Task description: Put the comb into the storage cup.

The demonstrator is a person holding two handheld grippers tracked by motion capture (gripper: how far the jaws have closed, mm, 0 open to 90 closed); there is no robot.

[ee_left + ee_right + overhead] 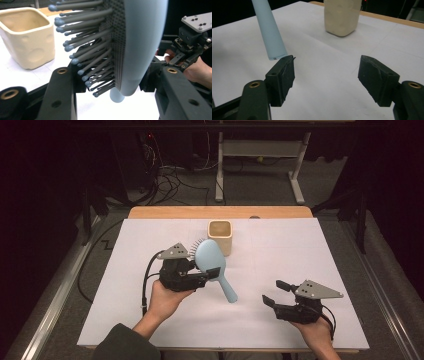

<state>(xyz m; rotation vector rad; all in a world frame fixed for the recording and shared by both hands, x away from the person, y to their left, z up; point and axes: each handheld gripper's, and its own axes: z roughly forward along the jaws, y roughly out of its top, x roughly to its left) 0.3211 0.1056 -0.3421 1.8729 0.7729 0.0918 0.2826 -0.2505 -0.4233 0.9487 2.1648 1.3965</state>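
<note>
A person sits at a table (300, 245) covered with a white sheet, holding a two-jaw gripper in each hand.

The left gripper (207, 275) is clamped on a light blue hairbrush (212, 260), gripping it where the oval head narrows into the handle. The brush is lifted above the table and tilted, head up and away from the person, handle slanting down toward the person's right. In the left gripper view, the brush (140, 45) stands between the two black jaws, its grey bristles with rounded tips pointing toward the left of that view and its smooth blue back toward the right.

Just behind the brush head, a cream-coloured square cup (220, 236) stands upright near the far edge of the white sheet, its opening facing up. In the left gripper view, the cup (27, 40) shows shallow round dimples on its side.

The right gripper (275, 292) hovers low over the table, near the person's right. Its jaws stand wide apart with nothing between them. In the right gripper view, the tip of the brush handle (270, 35) hangs just beyond one jaw, and the cup (342, 17) sits farther off.
</note>
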